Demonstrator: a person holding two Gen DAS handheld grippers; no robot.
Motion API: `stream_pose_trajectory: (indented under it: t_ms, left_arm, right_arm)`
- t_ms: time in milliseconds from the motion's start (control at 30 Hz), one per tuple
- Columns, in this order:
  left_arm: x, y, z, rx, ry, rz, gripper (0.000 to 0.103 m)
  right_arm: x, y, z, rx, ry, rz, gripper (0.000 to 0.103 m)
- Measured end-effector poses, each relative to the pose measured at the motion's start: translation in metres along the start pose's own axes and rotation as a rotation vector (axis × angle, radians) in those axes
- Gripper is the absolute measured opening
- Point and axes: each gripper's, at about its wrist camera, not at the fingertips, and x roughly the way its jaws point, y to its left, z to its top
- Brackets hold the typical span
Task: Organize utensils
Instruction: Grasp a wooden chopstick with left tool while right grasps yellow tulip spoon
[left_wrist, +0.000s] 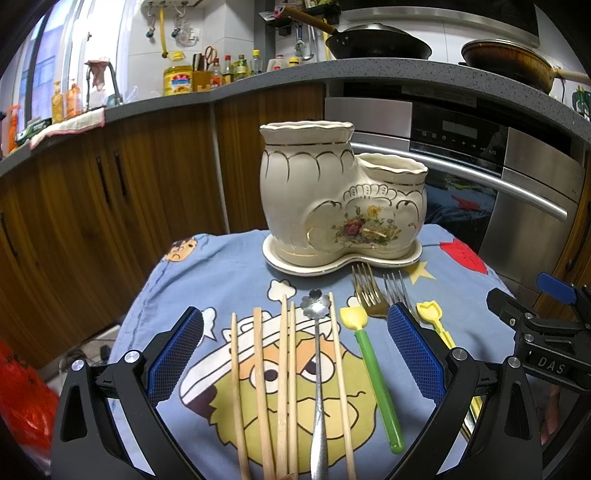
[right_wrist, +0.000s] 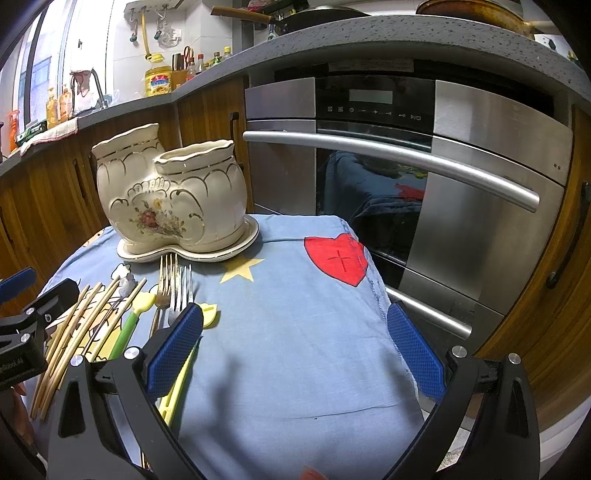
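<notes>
A cream ceramic two-pot utensil holder stands on its saucer at the far side of a blue cartoon cloth; it also shows in the right wrist view. In front of it lie several wooden chopsticks, a metal flower-tipped spoon, a green-handled yellow pick, two forks and a yellow pick. My left gripper is open above the chopsticks and spoon. My right gripper is open over bare cloth, right of the forks.
A steel oven with a bar handle stands right behind the table. Wooden cabinets run to the left under a grey counter with bottles and woks. A red bag lies at the floor left.
</notes>
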Motion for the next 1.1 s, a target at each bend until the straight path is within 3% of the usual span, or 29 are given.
stream_pose_trajectory:
  t_ms: [133,267,433,533,600,700,867,1067,1100]
  left_arm:
    - [-0.006,0.021,0.006,-0.058,0.000,0.014,0.099]
    - [-0.015,0.046,0.013,-0.097,0.015,0.045,0.099]
    - [-0.022,0.066,0.011,-0.023,0.025,0.127,0.099]
    - [-0.012,0.072,0.007,0.007,0.095,0.122,0.099]
    - [-0.003,0.073,0.001,0.031,0.158,0.107,0.099]
    - [0.003,0.076,-0.006,0.046,0.202,0.102,0.099]
    - [0.010,0.077,-0.011,0.021,0.239,0.130,0.099]
    - [0.012,0.064,-0.011,0.034,0.236,0.083,0.094]
    - [0.012,0.063,-0.011,0.033,0.234,0.076,0.090]
  right_arm:
    - [0.000,0.004,0.005,-0.069,0.016,0.025,0.099]
    - [-0.012,0.001,0.014,-0.108,-0.067,0.071,0.098]
    - [0.000,0.011,0.018,-0.254,0.060,0.163,0.098]
    - [0.000,0.009,0.020,-0.230,0.081,0.245,0.098]
    - [0.007,0.011,0.022,-0.226,0.148,0.299,0.098]
    - [0.016,0.014,0.020,-0.234,0.213,0.327,0.098]
    - [0.017,0.021,0.018,-0.250,0.229,0.308,0.097]
    - [0.027,0.031,0.015,-0.233,0.283,0.320,0.066]
    - [0.028,0.030,0.015,-0.224,0.284,0.321,0.059]
